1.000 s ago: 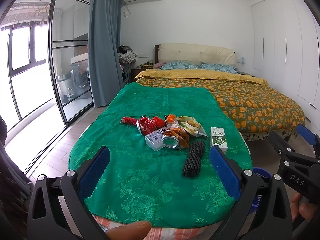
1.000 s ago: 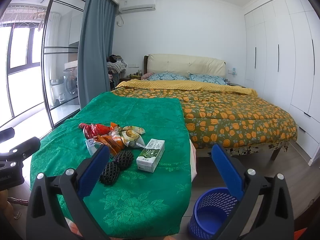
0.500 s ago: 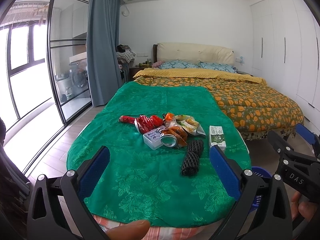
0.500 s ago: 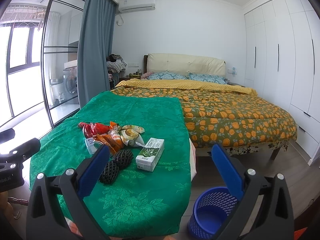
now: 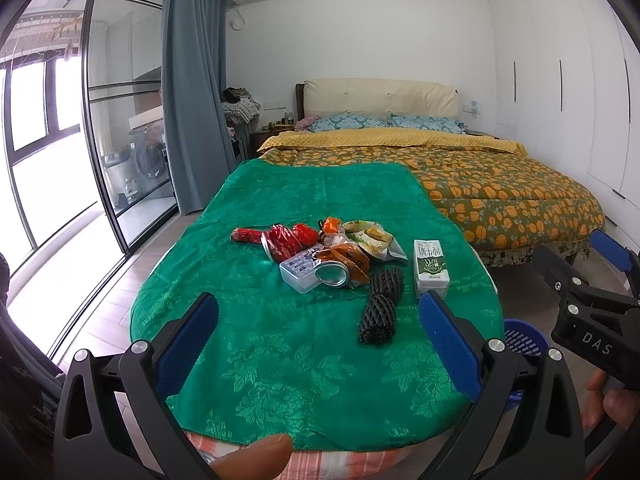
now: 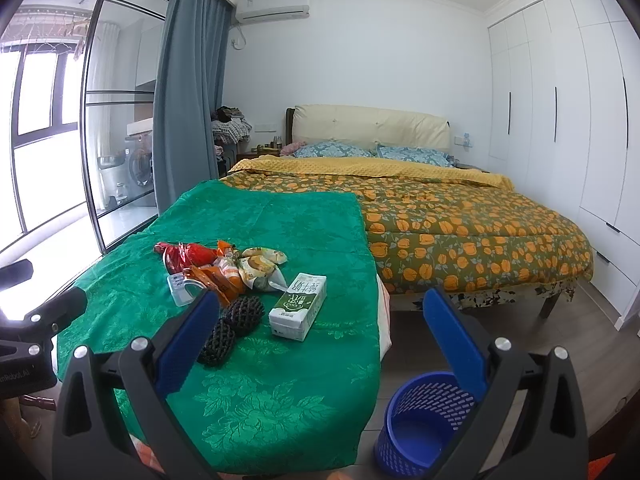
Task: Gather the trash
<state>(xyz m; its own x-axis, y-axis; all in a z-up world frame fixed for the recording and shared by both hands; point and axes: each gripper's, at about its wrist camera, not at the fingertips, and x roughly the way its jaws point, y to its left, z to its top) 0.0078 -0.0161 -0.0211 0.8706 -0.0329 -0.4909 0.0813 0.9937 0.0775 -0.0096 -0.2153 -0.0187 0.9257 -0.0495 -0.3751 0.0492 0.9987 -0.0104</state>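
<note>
Left tool point(image 5: 318, 338) released, empty, over near counter point(image 5: 280, 380) edge. Right tool point(image 6: 320, 336) released, empty. Trash pile point(image 5: 324, 250) mid-counter, 12 o'clock of left tool: red wrapper point(image 5: 286, 236), clear box point(image 5: 302, 272), snack bags. Black net point(image 5: 380, 308) at pile's 5 o'clock; carton point(image 6: 298, 306) beside it, 3 o'clock. Blue bin point(image 6: 420, 424) on floor, right of counter.

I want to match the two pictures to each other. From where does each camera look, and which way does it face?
Left wrist: on the left gripper, facing the green table and bed; shows its blue fingers, a fingertip, and the right gripper.
Right wrist: on the right gripper, further right, facing the table edge and blue basket; shows its own fingers.
Shared: milk carton, black foam nets, wrappers, basket, bed.
</note>
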